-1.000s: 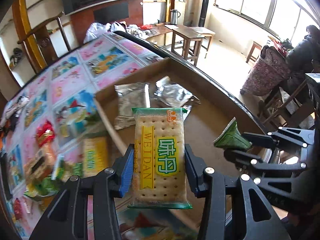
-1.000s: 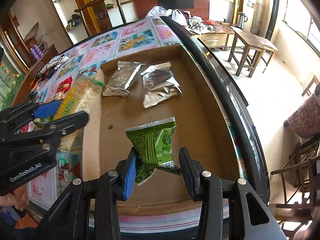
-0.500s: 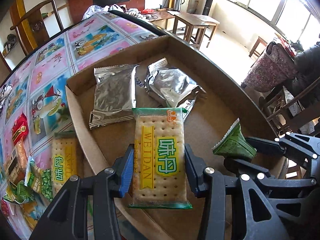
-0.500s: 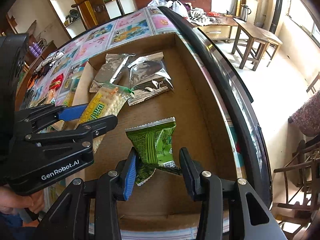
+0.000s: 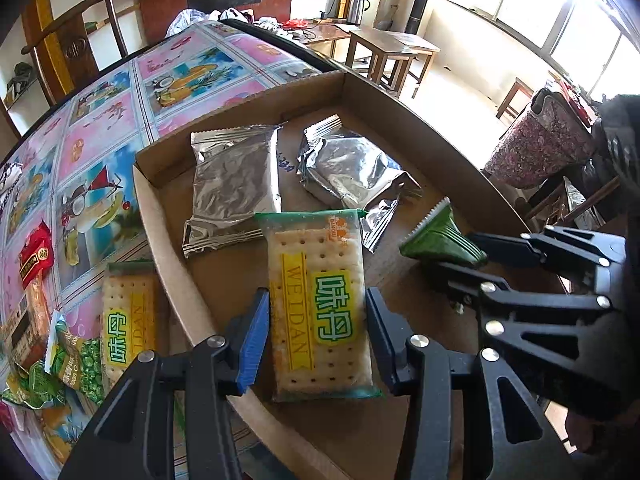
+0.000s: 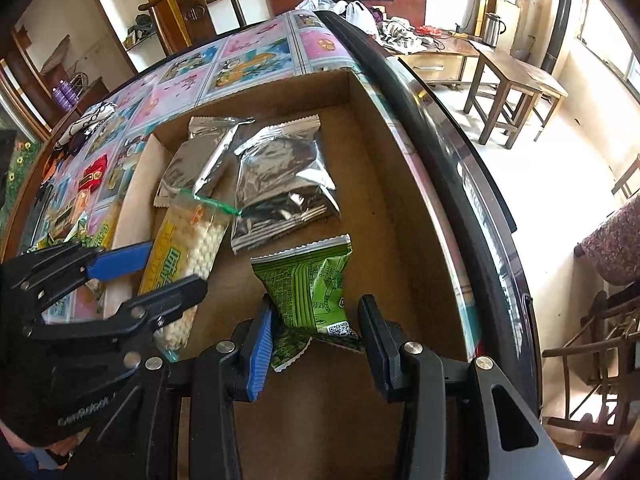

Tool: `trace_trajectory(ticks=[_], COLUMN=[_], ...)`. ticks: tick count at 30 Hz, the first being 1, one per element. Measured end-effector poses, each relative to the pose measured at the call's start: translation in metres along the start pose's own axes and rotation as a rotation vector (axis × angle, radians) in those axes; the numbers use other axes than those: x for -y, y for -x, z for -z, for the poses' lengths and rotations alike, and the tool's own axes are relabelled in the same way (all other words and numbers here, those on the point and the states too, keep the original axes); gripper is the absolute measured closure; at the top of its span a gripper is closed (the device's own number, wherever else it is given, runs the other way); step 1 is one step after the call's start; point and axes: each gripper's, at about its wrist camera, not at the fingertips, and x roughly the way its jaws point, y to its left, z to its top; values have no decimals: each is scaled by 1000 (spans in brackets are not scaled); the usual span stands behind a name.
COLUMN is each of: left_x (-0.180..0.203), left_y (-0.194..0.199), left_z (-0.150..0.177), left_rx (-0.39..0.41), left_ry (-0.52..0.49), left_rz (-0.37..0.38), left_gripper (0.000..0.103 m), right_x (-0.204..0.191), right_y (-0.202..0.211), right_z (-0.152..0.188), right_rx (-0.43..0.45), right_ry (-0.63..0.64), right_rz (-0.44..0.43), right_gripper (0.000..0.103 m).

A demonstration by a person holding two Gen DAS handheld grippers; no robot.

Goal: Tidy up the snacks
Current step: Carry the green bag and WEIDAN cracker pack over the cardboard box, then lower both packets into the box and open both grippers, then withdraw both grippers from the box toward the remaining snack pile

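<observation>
Silver foil glints from 2 crinkled pouches [image 5: 236, 184] already lying in the cardboard box [image 5: 168, 248] at the tabletop's right edge. The left tongs [image 5: 318, 316] pinch a flat, clear-wrapped cracker pack [image 5: 318, 304] over the box floor; the right tongs [image 6: 316, 328] pinch a puffy green packet [image 6: 312, 284] beside it. Several glossy snacks [image 5: 76, 360], including a second cracker pack [image 5: 128, 320], wait on the patterned tabletop [image 5: 100, 120] left of the box, so I judge sorting under halfway.

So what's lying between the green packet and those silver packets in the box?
Nothing: in the right wrist view, only bare cardboard box floor separates the green packet, held in the right gripper, from the silver packets.
</observation>
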Motion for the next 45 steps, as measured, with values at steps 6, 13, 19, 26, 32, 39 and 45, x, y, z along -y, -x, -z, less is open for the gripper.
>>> trace_trajectory(ticks=[6, 13, 19, 26, 32, 39, 45], left_x=[-1, -1, -2, -1, -9, -22, -35], left_y=[6, 13, 25, 45, 66, 88, 106], left_z=[2, 4, 7, 14, 20, 28, 40], left_rx=[12, 21, 43, 80, 122, 171, 207], left_ry=[-8, -18, -26, -49, -57, -53, -49], left_rz=[7, 1, -4, -28, -62, -121, -181], left_gripper=[56, 51, 47, 45, 41, 38, 35], right_x=[2, -3, -10, -22, -35, -57, -75], right_y=[-3, -4, -2, 9, 30, 54, 61], right_z=[-5, -6, -4, -3, -2, 1, 6], right_rx=[3, 1, 0, 20, 64, 129, 142], right_ry=[-9, 1, 19, 48, 69, 95, 107], right_rz=[-8, -4, -5, 14, 44, 64, 56], right_gripper=[58, 57, 57, 56, 46, 39, 35])
